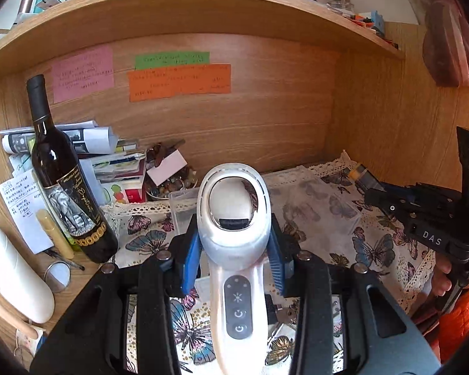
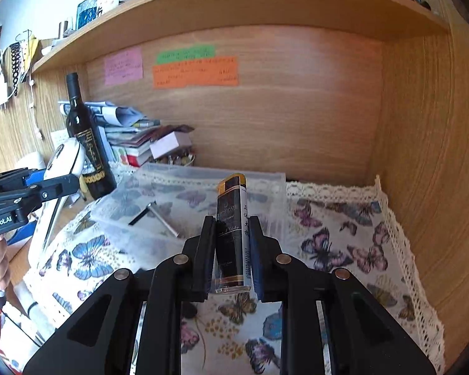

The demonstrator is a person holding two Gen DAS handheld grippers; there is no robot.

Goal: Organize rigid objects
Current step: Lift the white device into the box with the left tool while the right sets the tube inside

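My left gripper [image 1: 233,243] is shut on a white handheld device [image 1: 234,243] with a grey button panel, held above the butterfly cloth [image 1: 375,243]. The device also shows at the left of the right wrist view [image 2: 62,168]. My right gripper [image 2: 231,243] is shut on a small black and gold box [image 2: 233,225] with a white side label, held over the cloth in front of a clear plastic container [image 2: 187,193]. The right gripper also shows at the right of the left wrist view [image 1: 364,181], with the box tip [image 1: 358,173] in it.
A dark wine bottle [image 1: 65,181] stands at the left by a pile of papers and books [image 1: 109,162]. A bowl of small stones [image 1: 172,184] sits behind. A metal razor-like tool [image 2: 159,215] lies in the container. A shelf [image 1: 203,9] hangs overhead, with wooden walls behind and right.
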